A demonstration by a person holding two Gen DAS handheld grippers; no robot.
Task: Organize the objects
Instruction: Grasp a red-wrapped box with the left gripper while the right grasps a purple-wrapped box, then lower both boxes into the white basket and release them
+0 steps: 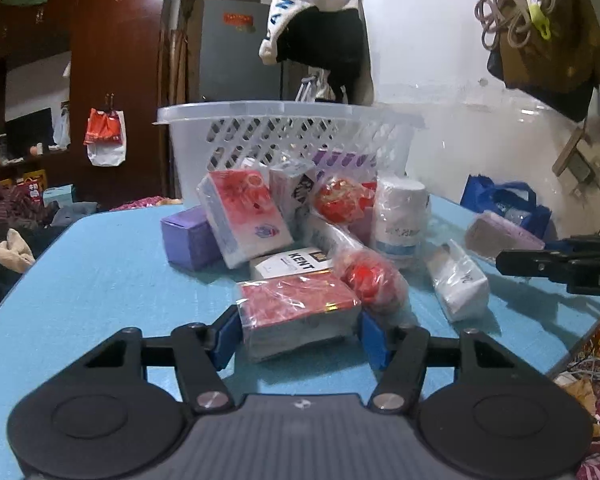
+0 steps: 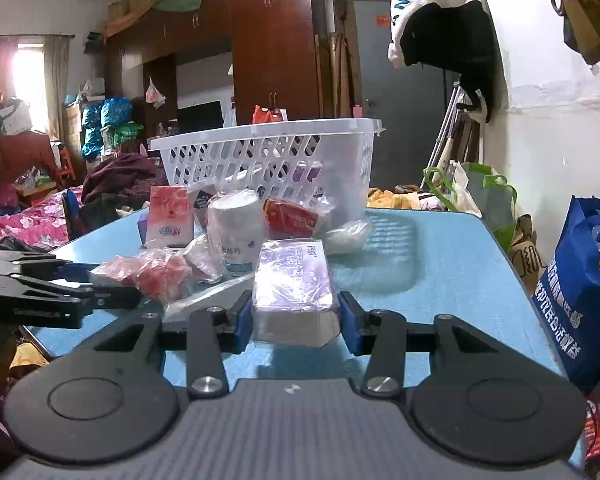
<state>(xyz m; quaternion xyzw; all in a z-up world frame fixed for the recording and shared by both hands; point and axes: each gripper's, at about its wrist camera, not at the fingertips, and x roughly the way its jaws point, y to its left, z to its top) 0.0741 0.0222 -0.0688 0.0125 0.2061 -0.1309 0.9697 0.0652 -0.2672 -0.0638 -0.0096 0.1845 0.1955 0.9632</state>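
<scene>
On the blue table [image 1: 100, 272], most packets remain outside the basket [image 1: 288, 128]; the left gripper [image 1: 298, 332] pinches a red pack [image 1: 296, 300], the right gripper [image 2: 294, 320] a purple pack [image 2: 294, 276].

A dark wooden wardrobe [image 2: 272, 52] stands behind; a white bag [image 1: 316, 12] hangs on the wall. A blue shopping bag [image 2: 580, 292] sits beside the table.
</scene>
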